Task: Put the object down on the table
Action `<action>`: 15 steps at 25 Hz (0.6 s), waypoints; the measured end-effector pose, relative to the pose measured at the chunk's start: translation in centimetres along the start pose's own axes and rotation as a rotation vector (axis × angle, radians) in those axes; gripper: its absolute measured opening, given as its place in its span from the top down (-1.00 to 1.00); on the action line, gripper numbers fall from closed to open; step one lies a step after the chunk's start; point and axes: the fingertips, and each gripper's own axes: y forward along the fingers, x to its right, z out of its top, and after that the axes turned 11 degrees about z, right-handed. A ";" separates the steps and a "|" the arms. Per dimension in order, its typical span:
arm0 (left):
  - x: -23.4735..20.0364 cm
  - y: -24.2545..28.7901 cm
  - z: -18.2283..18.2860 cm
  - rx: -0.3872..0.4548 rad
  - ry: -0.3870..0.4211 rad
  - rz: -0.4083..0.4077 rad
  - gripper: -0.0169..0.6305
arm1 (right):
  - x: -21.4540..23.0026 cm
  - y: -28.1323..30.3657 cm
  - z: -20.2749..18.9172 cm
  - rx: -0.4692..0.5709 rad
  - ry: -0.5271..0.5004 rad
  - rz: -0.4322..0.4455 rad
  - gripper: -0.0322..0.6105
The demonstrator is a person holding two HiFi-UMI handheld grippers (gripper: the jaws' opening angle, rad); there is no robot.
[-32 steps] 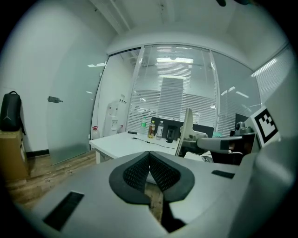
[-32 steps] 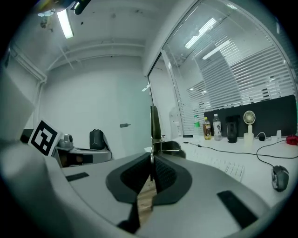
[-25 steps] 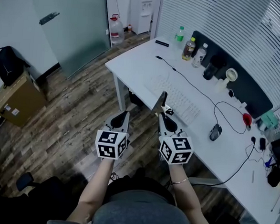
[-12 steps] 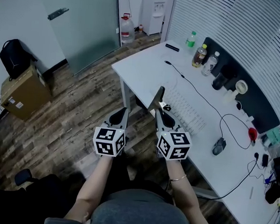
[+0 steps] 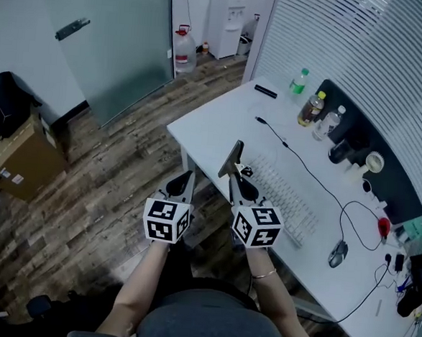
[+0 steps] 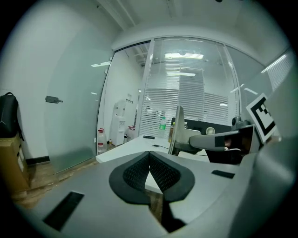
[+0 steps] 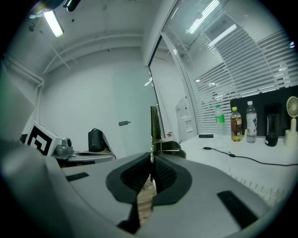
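at the near edge of the bench, the right claw is clenched on a thin flat plate. the plate stands on edge above the claw's tips, its long axis upright, one narrow side facing the claw. it hangs in the air, clear of the bench top, just short of the keyboard. bare white bench lies ahead of the claw and to its left, so the put-down looks to call for a short carry forward and down, likely tipping the plate flat. the left claw, closed with nothing in it, hangs beside the right one over the wooden floor, farther from the bench.
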 end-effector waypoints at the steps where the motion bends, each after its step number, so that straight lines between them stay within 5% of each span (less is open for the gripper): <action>1: -0.8 1.0 0.4 -0.003 0.008 -0.010 0.88 | 0.2 1.4 0.2 -0.003 0.009 -0.006 0.88; 15: -10.7 11.4 4.1 -0.031 0.021 -0.126 0.88 | 2.6 15.0 2.2 -0.027 0.089 -0.125 0.88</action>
